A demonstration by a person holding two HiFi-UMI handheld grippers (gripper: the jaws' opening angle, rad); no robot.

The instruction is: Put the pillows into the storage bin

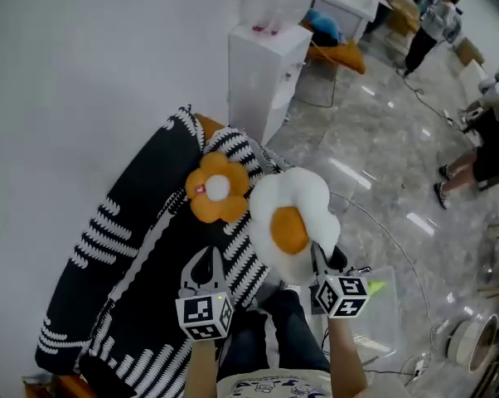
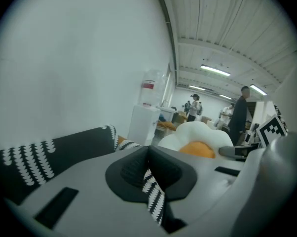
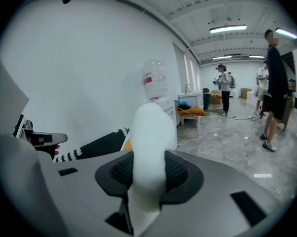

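Nearest us, our left claw [image 1: 206,259] is clenched on a strip of striped fabric [image 2: 153,194] at the near edge of the black sofa [image 1: 125,239]. A flower pillow [image 1: 217,191] lies on the sofa just beyond it. To the right, our right claw [image 1: 320,259] grips the egg pillow [image 1: 291,218] by its white edge, beside the flower pillow.

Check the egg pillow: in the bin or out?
Out: the right gripper is shut on the egg pillow, held in the air, not inside the clear bin.
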